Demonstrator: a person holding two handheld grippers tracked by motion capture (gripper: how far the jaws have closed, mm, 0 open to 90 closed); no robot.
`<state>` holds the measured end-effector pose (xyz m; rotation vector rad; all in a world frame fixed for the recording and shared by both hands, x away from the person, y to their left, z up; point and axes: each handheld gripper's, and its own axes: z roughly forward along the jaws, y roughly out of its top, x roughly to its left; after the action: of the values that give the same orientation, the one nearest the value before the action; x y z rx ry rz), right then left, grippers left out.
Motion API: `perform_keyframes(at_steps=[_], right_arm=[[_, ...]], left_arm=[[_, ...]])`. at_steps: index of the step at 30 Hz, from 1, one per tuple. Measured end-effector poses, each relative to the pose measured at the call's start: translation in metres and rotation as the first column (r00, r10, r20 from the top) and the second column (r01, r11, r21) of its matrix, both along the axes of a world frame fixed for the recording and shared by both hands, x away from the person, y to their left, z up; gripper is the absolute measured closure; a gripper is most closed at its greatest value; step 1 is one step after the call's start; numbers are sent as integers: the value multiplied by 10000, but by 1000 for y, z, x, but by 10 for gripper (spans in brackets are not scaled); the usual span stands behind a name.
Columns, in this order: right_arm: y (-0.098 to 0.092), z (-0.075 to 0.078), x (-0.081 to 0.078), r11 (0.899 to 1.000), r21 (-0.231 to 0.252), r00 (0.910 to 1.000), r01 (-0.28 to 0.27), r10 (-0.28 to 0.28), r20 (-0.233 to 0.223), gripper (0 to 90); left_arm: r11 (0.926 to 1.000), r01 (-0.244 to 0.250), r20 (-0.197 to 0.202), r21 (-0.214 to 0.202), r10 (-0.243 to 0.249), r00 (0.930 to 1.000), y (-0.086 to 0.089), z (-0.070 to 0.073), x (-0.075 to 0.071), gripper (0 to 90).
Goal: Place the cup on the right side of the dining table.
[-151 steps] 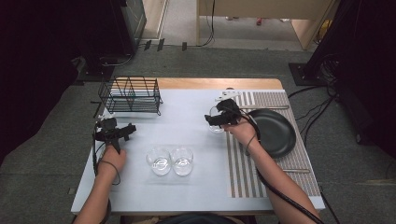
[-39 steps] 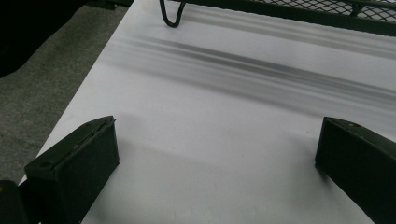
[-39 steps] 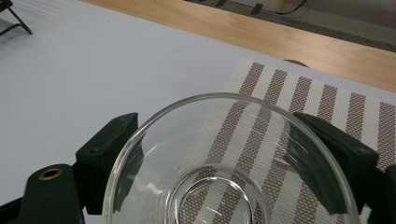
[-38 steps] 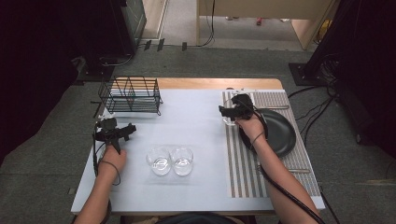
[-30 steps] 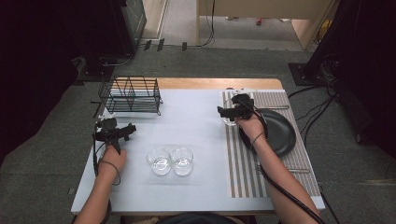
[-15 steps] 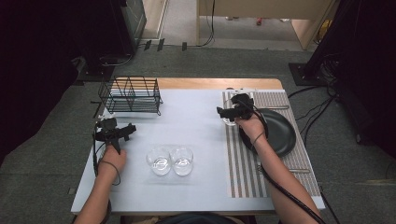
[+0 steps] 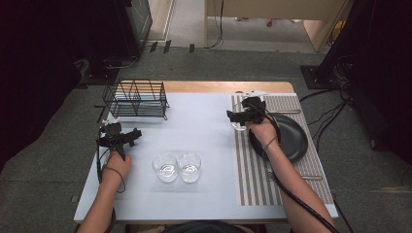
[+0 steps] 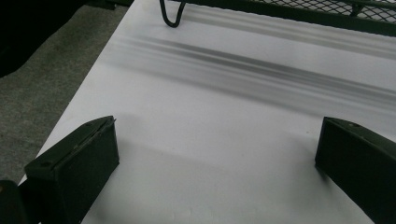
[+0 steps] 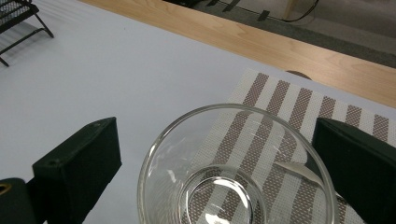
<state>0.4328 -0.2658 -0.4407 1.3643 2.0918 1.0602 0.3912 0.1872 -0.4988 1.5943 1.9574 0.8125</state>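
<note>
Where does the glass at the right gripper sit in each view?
High view: glass on the striped placemat's left edge, under the right gripper.
Right gripper view: glass bottom centre, between the open jaws.
Left gripper view: bare table, rack foot.
Shared landmark: wire rack.

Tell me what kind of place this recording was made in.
Probably a lab or studio staged as a dining or dishwashing spot, not a real kitchen. The table carries a wire dish rack, a striped placemat and a black plate, while cables cross the carpeted floor.
</note>
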Motion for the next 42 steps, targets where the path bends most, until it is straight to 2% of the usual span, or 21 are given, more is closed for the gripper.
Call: perform_keyframes(at_steps=[3,7,12,18,37,42], right_arm=[[-1,2,-1,10000,-27,9998,43,-42,178,21],[-3,5,-2,9999,121,9999,62,-64,157,21],[-3,7,-3,10000,45,10000,-28,28,67,21],[-2,12,-5,10000,59,9998,-35,34,199,21],[7,26,-15,9988,-53,9985,-485,486,255,24],[9,27,-16,9992,-110,9991,-374,376,214,68]], left_arm=[[10000,-4,3,-3,4,10000,0,0,0,0],[10000,-2,2,-3,2,10000,0,0,0,0],[10000,0,-3,2,0,10000,0,0,0,0],[10000,5,-13,7,-5,10000,0,0,0,0],[10000,11,-19,6,-11,10000,0,0,0,0],[10000,7,-20,5,-7,10000,0,0,0,0]])
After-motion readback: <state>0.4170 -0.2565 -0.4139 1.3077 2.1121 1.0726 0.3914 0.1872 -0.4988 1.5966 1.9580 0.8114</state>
